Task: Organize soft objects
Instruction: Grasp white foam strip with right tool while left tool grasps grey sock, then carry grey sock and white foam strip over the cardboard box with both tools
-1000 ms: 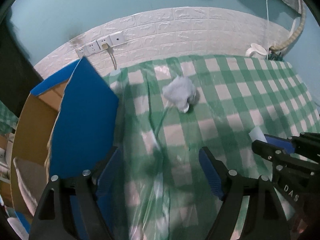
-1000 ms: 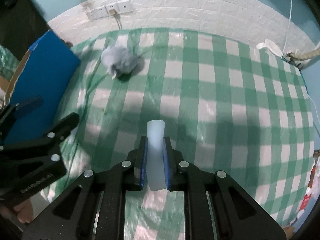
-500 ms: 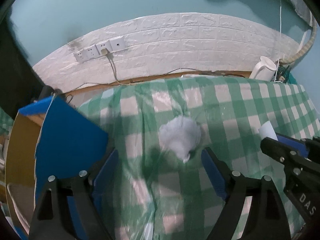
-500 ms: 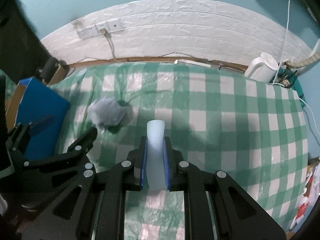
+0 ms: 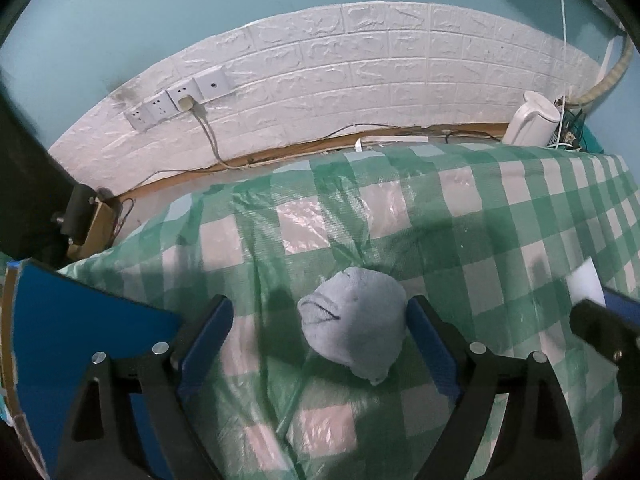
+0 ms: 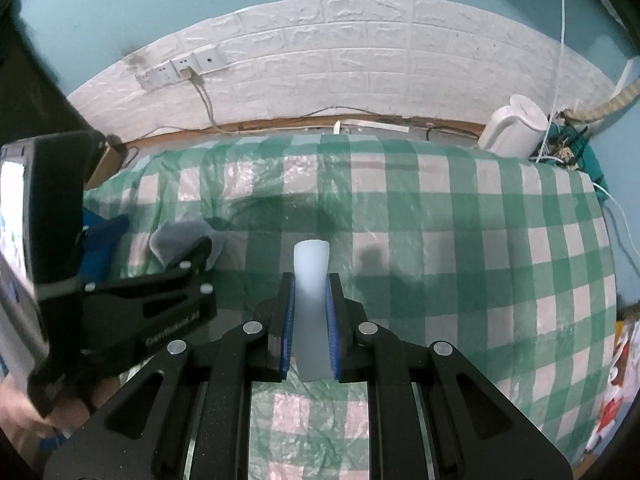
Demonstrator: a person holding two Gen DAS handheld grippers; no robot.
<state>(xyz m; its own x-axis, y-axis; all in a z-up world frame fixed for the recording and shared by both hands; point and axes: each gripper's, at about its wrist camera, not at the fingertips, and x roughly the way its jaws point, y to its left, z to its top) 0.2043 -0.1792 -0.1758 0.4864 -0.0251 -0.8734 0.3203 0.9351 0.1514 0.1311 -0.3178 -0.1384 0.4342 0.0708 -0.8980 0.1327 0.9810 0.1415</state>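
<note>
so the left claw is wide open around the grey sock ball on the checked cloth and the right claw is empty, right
Not quite: the right claw is not empty. The right wrist view shows it shut on a pale translucent strip. The rest holds: the left claw is wide, its jaws opening, around the grey sock ball on the checked cloth.

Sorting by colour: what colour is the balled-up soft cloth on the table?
Pale grey-blue; the balled-up cloth shows best in the left wrist view.

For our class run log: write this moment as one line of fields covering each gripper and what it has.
left gripper: jaws opening, astride grey-blue cloth bundle, no grip | right gripper: shut on white foam strip | surface: green checked tablecloth
</note>
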